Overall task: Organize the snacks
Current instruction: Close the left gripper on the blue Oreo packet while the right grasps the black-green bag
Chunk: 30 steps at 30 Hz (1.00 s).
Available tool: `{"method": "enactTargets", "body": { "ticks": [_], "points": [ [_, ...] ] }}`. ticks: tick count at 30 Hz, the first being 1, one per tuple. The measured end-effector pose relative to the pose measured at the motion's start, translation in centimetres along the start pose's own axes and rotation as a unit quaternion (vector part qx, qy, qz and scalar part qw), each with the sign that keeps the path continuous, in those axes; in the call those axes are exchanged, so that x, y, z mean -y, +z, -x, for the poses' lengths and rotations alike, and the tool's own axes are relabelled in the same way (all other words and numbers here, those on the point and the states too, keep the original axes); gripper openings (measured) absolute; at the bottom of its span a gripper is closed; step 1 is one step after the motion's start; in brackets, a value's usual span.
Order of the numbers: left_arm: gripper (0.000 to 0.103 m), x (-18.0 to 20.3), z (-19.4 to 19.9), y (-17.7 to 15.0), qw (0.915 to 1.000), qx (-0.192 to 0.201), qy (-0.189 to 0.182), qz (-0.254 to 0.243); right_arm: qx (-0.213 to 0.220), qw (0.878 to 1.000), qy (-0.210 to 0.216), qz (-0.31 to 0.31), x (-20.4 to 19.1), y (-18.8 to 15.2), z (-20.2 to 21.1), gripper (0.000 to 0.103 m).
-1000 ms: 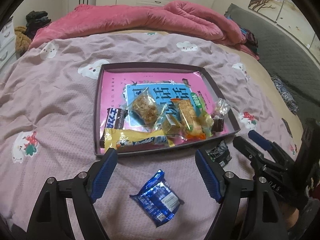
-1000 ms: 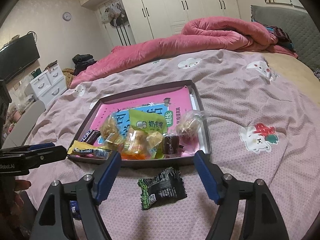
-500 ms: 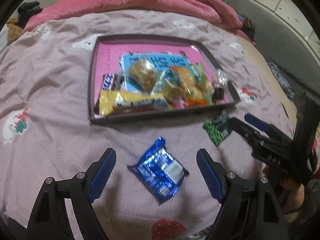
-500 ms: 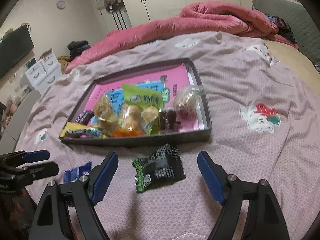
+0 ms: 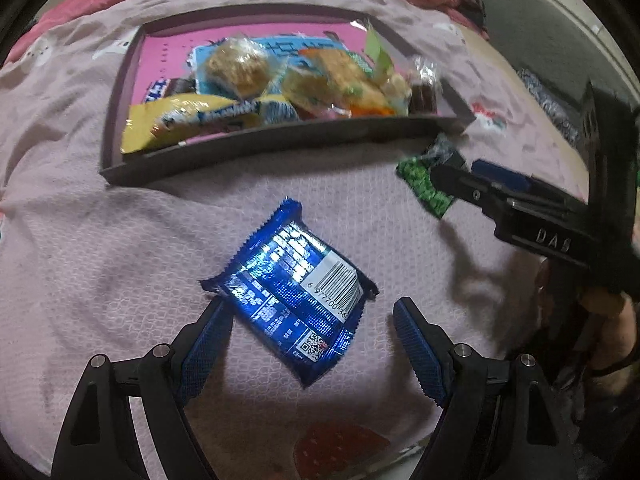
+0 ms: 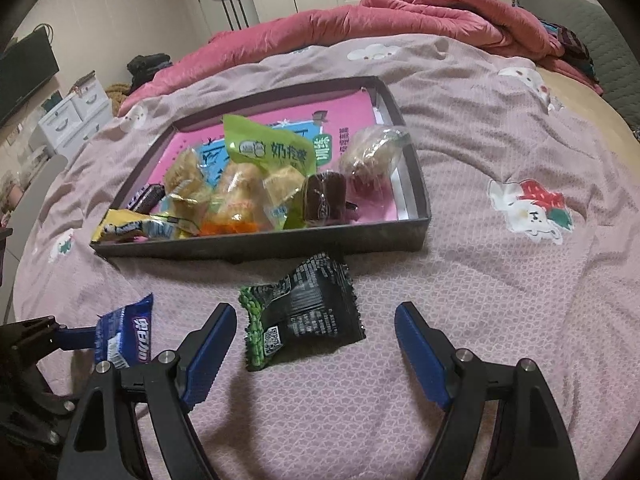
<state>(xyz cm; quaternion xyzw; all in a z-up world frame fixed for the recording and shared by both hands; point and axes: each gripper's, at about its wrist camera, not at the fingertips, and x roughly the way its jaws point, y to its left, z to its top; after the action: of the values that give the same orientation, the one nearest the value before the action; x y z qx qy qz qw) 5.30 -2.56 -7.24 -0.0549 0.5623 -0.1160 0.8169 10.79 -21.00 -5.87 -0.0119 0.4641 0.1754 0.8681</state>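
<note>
The left gripper (image 5: 308,344) stands spread wide around a blue packet (image 5: 294,300) on the bedspread (image 5: 100,264), its left pad at the packet's edge, the right pad clear. The right gripper (image 6: 316,348), whose jaws have just been opening, straddles a black-green packet (image 6: 304,312), neither pad touching. Both packets lie just before the tray (image 6: 280,246); open bedspread lies to either side.

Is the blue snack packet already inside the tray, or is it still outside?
Outside. The blue snack packet lies on the bedspread, in front of the tray, between the open left claw's fingers.
</note>
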Motion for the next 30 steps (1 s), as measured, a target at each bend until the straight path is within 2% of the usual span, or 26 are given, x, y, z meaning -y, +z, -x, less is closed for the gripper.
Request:
{"method": "enactTargets", "body": {
  "ticks": [5, 7, 9, 11, 13, 16, 18, 24, 30],
  "points": [
    [0.084, 0.5, -0.9, 0.0, 0.9997, 0.007, 0.015, -0.017, -0.003, 1.0, -0.007, 0.016, -0.2, -0.1, -0.9, 0.08],
    [0.084, 0.6, -1.0, -0.1, 0.9995, 0.013, 0.02, -0.02, -0.002, 1.0, -0.008, 0.025, -0.3, -0.1, -1.2, 0.074],
    [0.084, 0.7, -1.0, -0.1, 0.9994, 0.018, 0.021, -0.02, -0.002, 0.999, -0.003, 0.039, -0.6, -0.2, -1.6, 0.06],
    [0.082, 0.6, -1.0, -0.1, 0.9994, 0.021, 0.021, -0.015, -0.002, 0.999, -0.003, 0.052, -1.1, -0.1, -1.6, 0.052],
    [0.067, 0.4, -0.6, -0.3, 0.9992, 0.024, 0.027, -0.014, -0.001, 0.998, 0.003, 0.059, -1.4, -0.2, -1.4, 0.046],
    [0.058, 0.5, -0.4, -0.3, 0.9992, 0.026, 0.026, -0.015, 0.001, 0.998, 0.017, 0.06, -1.7, -0.2, -0.9, 0.036],
    [0.056, 0.4, -0.1, -0.3, 0.9994, 0.029, 0.017, -0.012, 0.003, 0.998, 0.029, 0.06, -1.8, -0.2, -0.5, 0.03],
    [0.056, 0.2, 1.4, -0.2, 0.9989, 0.046, -0.001, -0.004, 0.018, 0.997, 0.046, 0.054, -2.0, -0.1, 1.1, 0.028],
    [0.056, 0.4, 4.5, 0.5, 0.9964, 0.085, -0.004, -0.003, 0.054, 0.995, 0.075, 0.044, -2.0, 0.5, 3.1, 0.028]
  ]
}}
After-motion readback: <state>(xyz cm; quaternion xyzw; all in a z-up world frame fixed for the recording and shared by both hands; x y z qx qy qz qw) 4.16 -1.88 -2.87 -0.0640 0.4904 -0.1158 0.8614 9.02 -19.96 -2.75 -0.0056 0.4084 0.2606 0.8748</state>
